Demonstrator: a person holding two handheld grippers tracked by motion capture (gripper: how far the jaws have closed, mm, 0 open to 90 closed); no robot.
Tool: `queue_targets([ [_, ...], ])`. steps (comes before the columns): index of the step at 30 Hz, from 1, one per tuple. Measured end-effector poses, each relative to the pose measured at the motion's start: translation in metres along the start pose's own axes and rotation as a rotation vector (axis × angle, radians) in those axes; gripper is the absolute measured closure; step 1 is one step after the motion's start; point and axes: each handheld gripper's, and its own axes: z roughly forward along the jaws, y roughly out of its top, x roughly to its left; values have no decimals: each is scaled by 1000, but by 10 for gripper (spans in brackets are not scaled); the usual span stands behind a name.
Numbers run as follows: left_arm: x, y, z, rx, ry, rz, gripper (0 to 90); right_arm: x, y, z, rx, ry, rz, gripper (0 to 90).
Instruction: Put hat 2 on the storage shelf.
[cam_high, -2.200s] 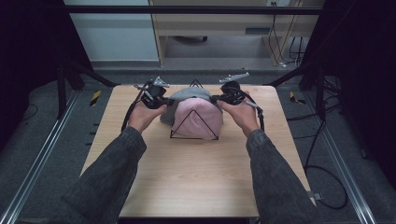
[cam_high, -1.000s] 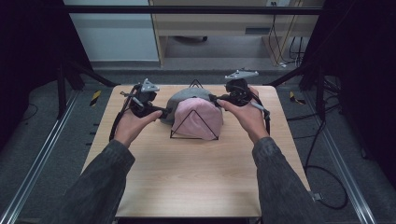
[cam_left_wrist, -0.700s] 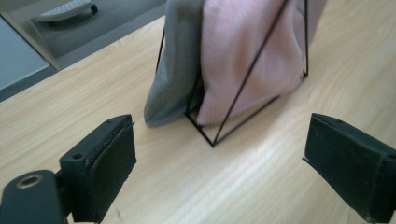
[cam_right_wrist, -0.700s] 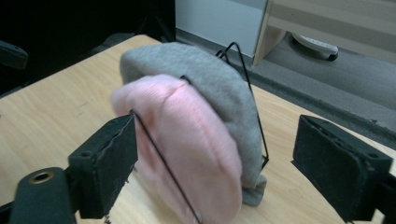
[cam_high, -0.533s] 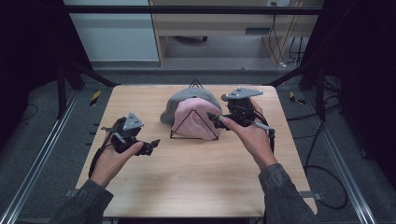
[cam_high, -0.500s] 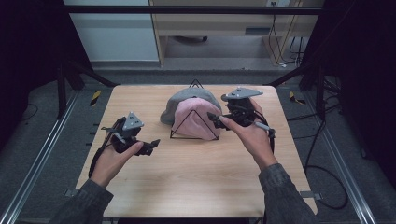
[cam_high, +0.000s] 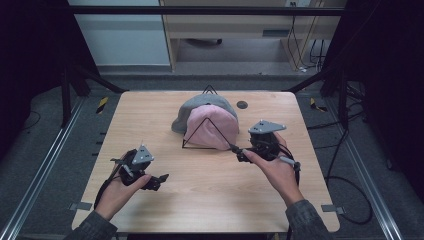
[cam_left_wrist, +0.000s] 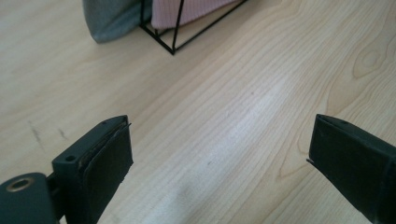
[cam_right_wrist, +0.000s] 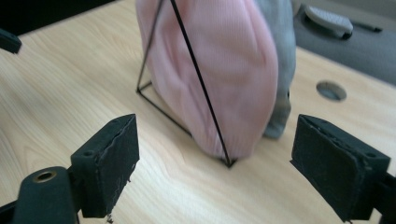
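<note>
1. High view: the left tool (cam_high: 161, 178) now sits near the tabletop (cam_high: 210, 200) edge at about 7 o'clock. A moment ago it was at the gray hat (cam_high: 192, 107); it has withdrawn well clear.
2. Left gripper view: the jaws of the left tool stand wide apart with bare wood between them. Nothing is held. The hats and wire stand (cam_left_wrist: 173, 44) lie far off at 12 o'clock.
3. The pink hat (cam_high: 212, 127) sits on the black wire stand (cam_high: 206, 131) at the tabletop centre, slightly toward 12 o'clock. The gray hat lies behind it, touching it, on the 11 o'clock side.
4. The right tool (cam_high: 239, 151) has eased back from the stand and rests just beside the stand's near right corner, at about 4 o'clock from the hats.
5. Right gripper view: the jaws of the right tool stand wide, empty, framing the pink hat (cam_right_wrist: 219, 70) and the stand's corner (cam_right_wrist: 229, 163).
6. Judgement: both tools have released. The hats appear placed; placement is probably complete or nearly so.
</note>
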Motion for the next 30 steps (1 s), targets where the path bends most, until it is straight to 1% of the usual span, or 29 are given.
queue_targets([
  [4,1,-9,9,24,-9,3,54,-3,-21,6,37,-5,31,159],
  [5,1,-10,10,29,-16,4,55,-3,-31,9,60,-1,42,156],
  [6,2,-12,12,34,-23,0,55,-3,-31,9,60,-1,42,156],
  [7,3,-13,14,51,-24,9,55,-2,-36,10,70,-1,48,154],
  [9,5,-14,18,71,-29,11,54,-1,-46,12,93,2,57,143],
  [13,11,-20,24,88,-18,-16,54,1,-67,16,133,15,83,130],
  [16,14,-24,29,104,-22,-37,53,0,-79,19,153,15,104,122],
  [17,15,-26,31,112,-24,-41,53,-1,-82,21,161,7,104,122],
  [18,16,-27,33,119,-16,-46,52,-2,-85,22,167,2,103,121],
  [19,16,-28,34,124,-11,-52,52,-3,-88,24,172,2,121,119],
  [22,17,-30,37,152,-16,-51,49,-6,-96,29,190,1,134,115],
  [23,17,-30,38,156,-17,-53,48,-6,-101,32,210,11,139,105],
  [25,17,-31,39,158,-13,-55,48,-5,-102,33,215,19,146,97],
  [26,17,-31,40,162,-13,-56,43,-3,-104,36,234,26,145,91],
  [27,17,-33,42,170,-16,-60,43,-3,-104,36,234,26,145,91],
  [28,18,-34,43,192,-21,-54,40,-2,-105,38,242,25,140,91],
  [29,19,-36,45,190,-37,-68,34,-2,-106,39,247,24,131,89],
  [30,19,-37,46,181,-42,-68,1,-1,-108,41,256,22,136,88],
])
